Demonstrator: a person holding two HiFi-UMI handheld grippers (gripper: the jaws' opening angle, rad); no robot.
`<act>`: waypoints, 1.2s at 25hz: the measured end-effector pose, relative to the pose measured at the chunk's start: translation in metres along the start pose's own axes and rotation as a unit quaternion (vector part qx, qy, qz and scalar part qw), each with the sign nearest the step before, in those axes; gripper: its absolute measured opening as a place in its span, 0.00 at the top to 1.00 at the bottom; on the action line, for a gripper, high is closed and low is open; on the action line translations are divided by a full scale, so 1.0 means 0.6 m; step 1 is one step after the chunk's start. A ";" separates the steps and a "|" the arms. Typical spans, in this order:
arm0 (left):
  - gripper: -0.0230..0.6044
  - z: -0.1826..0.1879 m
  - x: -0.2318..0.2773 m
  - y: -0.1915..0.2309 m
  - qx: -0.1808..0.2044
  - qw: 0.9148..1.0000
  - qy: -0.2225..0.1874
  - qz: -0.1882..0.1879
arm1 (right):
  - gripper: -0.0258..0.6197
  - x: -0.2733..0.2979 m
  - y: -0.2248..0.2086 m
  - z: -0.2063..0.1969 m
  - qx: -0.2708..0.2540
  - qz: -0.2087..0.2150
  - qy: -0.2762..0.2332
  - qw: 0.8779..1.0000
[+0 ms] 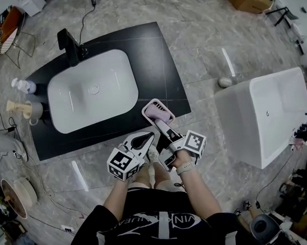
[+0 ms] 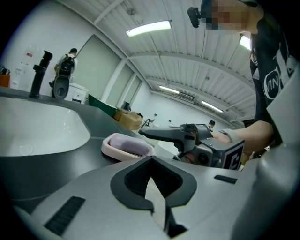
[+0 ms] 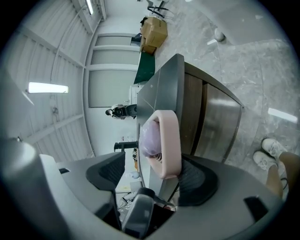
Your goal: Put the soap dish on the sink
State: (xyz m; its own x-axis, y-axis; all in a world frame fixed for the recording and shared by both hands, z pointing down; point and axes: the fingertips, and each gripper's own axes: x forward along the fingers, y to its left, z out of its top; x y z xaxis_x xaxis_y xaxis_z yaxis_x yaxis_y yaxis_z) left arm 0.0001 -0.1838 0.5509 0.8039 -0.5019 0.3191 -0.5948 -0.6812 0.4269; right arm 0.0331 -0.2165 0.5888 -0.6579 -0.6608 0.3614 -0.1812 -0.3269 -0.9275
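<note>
A pink soap dish (image 1: 166,114) with a purple soap bar (image 1: 156,112) in it rests on the black countertop (image 1: 156,54), near its front right corner and right of the white sink basin (image 1: 92,89). My right gripper (image 1: 162,125) stands open around the dish's near end. In the right gripper view the dish (image 3: 169,140) lies between the pads, with a clear gap on the left side. My left gripper (image 1: 151,136) hovers just left of it, shut with nothing in it. From the left gripper view the dish (image 2: 125,146) sits just beyond my left gripper (image 2: 150,159).
A black faucet (image 1: 70,47) stands at the basin's far left. A bottle (image 1: 22,86) and a cup (image 1: 28,109) stand at the counter's left end. A white tub (image 1: 266,115) stands to the right on the marble floor. The counter's front edge runs just below the dish.
</note>
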 end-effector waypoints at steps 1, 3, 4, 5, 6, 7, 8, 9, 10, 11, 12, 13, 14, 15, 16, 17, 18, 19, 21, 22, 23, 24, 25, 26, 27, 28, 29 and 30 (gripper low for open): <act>0.94 -0.008 0.009 -0.011 0.003 1.000 0.012 -0.013 | 0.47 0.000 -0.001 0.001 0.000 0.001 0.000 1.000; 0.94 -0.020 0.026 -0.028 0.011 0.999 0.032 -0.032 | 0.47 -0.001 -0.003 0.005 0.004 0.003 -0.003 1.000; 0.94 -0.024 0.034 -0.033 0.017 0.998 0.040 -0.038 | 0.47 0.000 -0.005 0.006 0.006 0.005 -0.005 1.000; 0.94 -0.027 0.042 -0.037 0.027 0.998 0.048 -0.042 | 0.47 0.000 -0.006 0.007 0.007 0.006 -0.007 1.000; 0.94 -0.030 0.050 -0.040 0.042 0.997 0.056 -0.045 | 0.47 0.000 -0.008 0.007 0.007 0.006 -0.008 1.000; 0.94 -0.034 0.057 -0.043 0.059 0.995 0.065 -0.049 | 0.47 0.001 -0.009 0.007 0.008 0.006 -0.009 1.000; 0.94 -0.038 0.063 -0.046 0.075 0.993 0.075 -0.052 | 0.47 0.001 -0.010 0.007 0.009 0.007 -0.010 1.000; 0.94 -0.041 0.069 -0.048 0.086 0.991 0.084 -0.056 | 0.47 0.002 -0.011 0.006 0.011 0.008 -0.011 1.000; 0.94 -0.043 0.075 -0.050 0.094 0.990 0.092 -0.059 | 0.47 0.002 -0.012 0.006 0.012 0.009 -0.012 1.000; 0.94 -0.044 0.080 -0.051 0.102 0.988 0.099 -0.059 | 0.47 0.002 -0.013 0.006 0.013 0.011 -0.012 1.000; 0.94 -0.045 0.083 -0.051 0.110 0.987 0.106 -0.056 | 0.47 0.002 -0.013 0.006 0.014 0.014 -0.013 1.000; 0.94 -0.046 0.085 -0.050 0.118 0.985 0.112 -0.053 | 0.47 0.002 -0.013 0.007 0.015 0.018 -0.013 1.000; 0.94 -0.046 0.087 -0.050 0.124 0.984 0.115 -0.050 | 0.47 0.002 -0.013 0.008 0.016 0.022 -0.014 1.000; 0.94 -0.046 0.088 -0.049 0.127 0.984 0.116 -0.048 | 0.47 0.002 -0.013 0.009 0.017 0.025 -0.015 0.999; 0.94 -0.045 0.089 -0.047 0.126 0.984 0.115 -0.045 | 0.47 0.002 -0.014 0.012 0.016 0.028 -0.015 0.999; 0.94 -0.044 0.089 -0.044 0.122 0.985 0.112 -0.040 | 0.47 0.001 -0.014 0.014 0.015 0.030 -0.016 0.999; 0.94 -0.042 0.089 -0.039 0.117 0.987 0.108 -0.034 | 0.47 0.001 -0.013 0.017 0.013 0.034 -0.017 0.999; 0.94 -0.040 0.088 -0.033 0.111 0.988 0.104 -0.027 | 0.47 0.001 -0.012 0.019 0.011 0.037 -0.018 0.999; 0.94 -0.038 0.087 -0.021 0.102 0.990 0.099 -0.014 | 0.47 0.000 -0.011 0.021 0.006 0.040 -0.020 0.999; 0.94 -0.038 0.087 -0.017 0.098 0.990 0.098 -0.010 | 0.47 -0.001 -0.011 0.022 0.004 0.041 -0.020 0.999; 0.94 -0.038 0.086 -0.014 0.095 0.991 0.098 -0.007 | 0.47 -0.002 -0.011 0.022 0.004 0.042 -0.021 0.999; 0.94 -0.037 0.086 -0.010 0.092 0.991 0.097 -0.003 | 0.47 -0.002 -0.012 0.021 0.004 0.043 -0.021 0.999; 0.94 -0.036 0.086 -0.007 0.088 0.992 0.096 0.003 | 0.47 -0.003 -0.012 0.021 0.004 0.043 -0.021 0.999; 0.94 -0.035 0.087 -0.002 0.084 0.992 0.094 0.009 | 0.47 -0.003 -0.014 0.022 0.004 0.043 -0.021 0.999; 0.94 -0.033 0.087 0.003 0.079 0.992 0.093 0.015 | 0.47 -0.003 -0.016 0.022 0.004 0.042 -0.021 0.999; 0.94 -0.032 0.087 0.008 0.073 0.993 0.091 0.021 | 0.47 -0.004 -0.017 0.023 0.005 0.042 -0.022 0.999; 0.94 -0.031 0.088 0.012 0.065 0.994 0.089 0.026 | 0.47 -0.005 -0.018 0.023 0.004 0.042 -0.022 0.999; 0.94 -0.030 0.088 0.015 0.057 0.994 0.087 0.029 | 0.47 -0.007 -0.020 0.023 0.002 0.042 -0.021 0.999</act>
State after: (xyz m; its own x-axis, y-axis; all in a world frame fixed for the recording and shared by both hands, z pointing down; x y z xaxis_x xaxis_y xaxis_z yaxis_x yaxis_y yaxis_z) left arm 0.0374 -0.2067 0.5867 0.7497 -0.4486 0.4864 -0.6276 -0.7151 0.3077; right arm 0.0481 -0.2195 0.5996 -0.6388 -0.7144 0.2855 -0.1232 -0.2713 -0.9546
